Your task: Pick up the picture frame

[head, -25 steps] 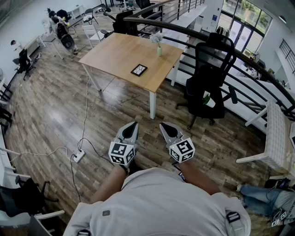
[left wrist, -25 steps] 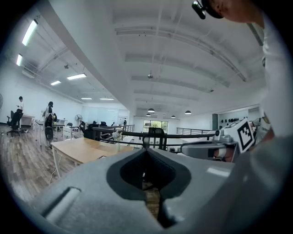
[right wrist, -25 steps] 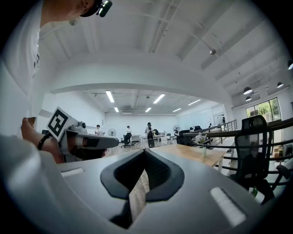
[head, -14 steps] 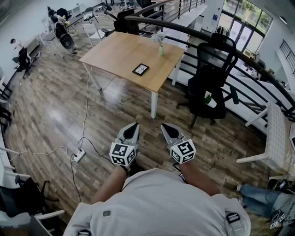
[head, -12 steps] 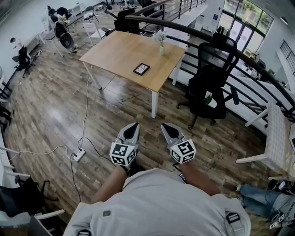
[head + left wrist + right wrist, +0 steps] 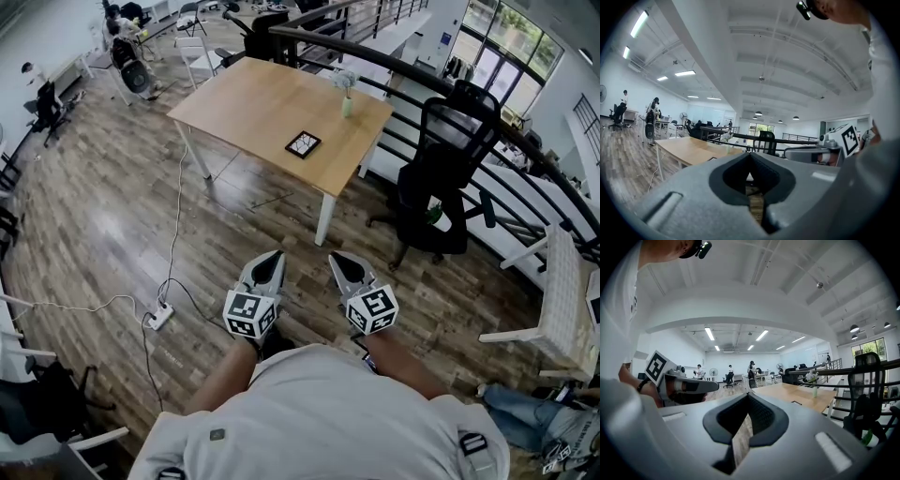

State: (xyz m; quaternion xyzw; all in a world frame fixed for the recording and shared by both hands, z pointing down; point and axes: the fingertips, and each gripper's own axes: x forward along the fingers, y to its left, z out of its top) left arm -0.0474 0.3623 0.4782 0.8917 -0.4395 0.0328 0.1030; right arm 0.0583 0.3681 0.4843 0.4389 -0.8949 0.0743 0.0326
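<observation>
Wooden table (image 6: 253, 103) holds picture frame (image 6: 303, 143) (lying flat).

The picture frame (image 6: 303, 143) on the desk (image 6: 253, 103) is too small to show its contents; the right edge cuts off the white slatted bench (image 6: 561, 281).

grey left gripper (image 6: 272, 255), right gripper (image 6: 336, 257), black-white marker cubes (image 6: 247, 313); pale shirt (image 6: 319, 412), perhaps short-sleeved
</observation>
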